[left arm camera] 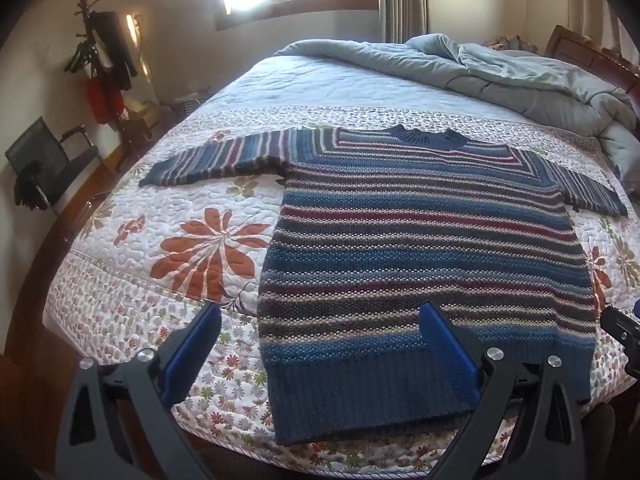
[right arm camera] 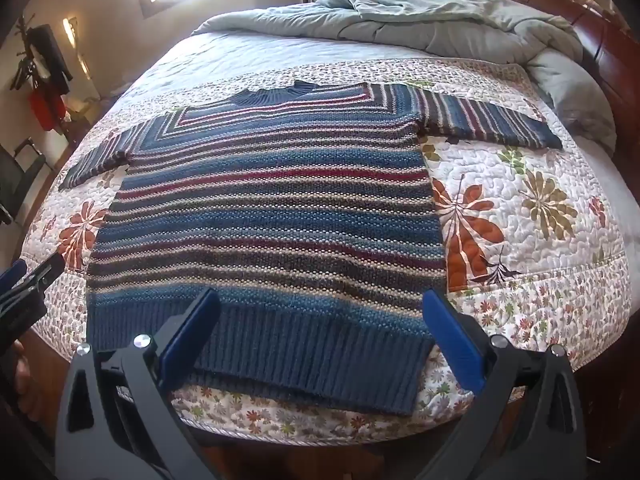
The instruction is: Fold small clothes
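Two grippers, left gripper (left arm camera: 320,320) and right gripper (right arm camera: 320,304), jaws spread wide, holding nothing, above hem of striped knit sweater (left arm camera: 424,248) lying flat, sleeves outspread, on floral quilted bed (left arm camera: 208,256).

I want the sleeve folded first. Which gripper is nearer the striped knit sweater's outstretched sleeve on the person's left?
Left. The left gripper hangs open over the hem's left corner of the striped knit sweater, below that sleeve; the right gripper hangs open over the opposite corner.

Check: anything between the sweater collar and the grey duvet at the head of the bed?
Nothing lies there: only bare quilted bedspread separates the sweater collar from the duvet, clearest in the right wrist view.
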`<state>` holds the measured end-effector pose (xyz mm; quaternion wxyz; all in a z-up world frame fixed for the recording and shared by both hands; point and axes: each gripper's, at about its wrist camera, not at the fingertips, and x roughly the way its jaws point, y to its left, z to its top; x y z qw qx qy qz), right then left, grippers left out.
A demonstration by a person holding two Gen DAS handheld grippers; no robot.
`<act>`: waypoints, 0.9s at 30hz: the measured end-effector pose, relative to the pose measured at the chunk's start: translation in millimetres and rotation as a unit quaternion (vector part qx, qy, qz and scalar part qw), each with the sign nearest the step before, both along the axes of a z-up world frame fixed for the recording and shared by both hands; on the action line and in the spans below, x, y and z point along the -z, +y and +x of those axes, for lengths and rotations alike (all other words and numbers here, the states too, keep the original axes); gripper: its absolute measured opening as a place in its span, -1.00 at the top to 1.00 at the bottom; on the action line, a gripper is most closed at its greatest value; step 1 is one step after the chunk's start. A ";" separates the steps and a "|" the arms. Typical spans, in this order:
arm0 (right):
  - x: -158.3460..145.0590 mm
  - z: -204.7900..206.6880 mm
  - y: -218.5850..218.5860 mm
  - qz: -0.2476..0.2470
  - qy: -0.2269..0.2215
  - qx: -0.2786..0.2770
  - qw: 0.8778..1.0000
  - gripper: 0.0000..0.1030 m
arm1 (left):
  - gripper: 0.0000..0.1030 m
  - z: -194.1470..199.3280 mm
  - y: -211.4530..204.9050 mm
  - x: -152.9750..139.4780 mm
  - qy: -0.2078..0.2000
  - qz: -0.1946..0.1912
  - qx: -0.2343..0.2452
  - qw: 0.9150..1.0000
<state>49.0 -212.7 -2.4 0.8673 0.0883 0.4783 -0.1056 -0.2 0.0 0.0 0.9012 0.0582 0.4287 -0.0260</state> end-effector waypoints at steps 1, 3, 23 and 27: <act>0.1 0.6 0.4 -0.003 0.003 0.000 1.000 -0.95 | -0.93 -0.2 0.3 -0.1 -0.001 -0.003 -0.001 1.000; 0.3 1.1 0.7 -0.002 0.004 0.001 1.000 -0.95 | -0.93 -0.2 0.9 0.2 -0.001 0.001 -0.001 1.000; 5.3 10.4 -5.2 -0.001 0.001 0.006 1.000 -0.95 | -0.93 8.8 -0.7 3.9 -0.001 0.011 0.001 1.000; 6.3 10.2 -5.5 0.000 0.002 0.007 1.000 -0.95 | -0.93 8.7 -2.2 5.5 0.000 0.013 0.003 1.000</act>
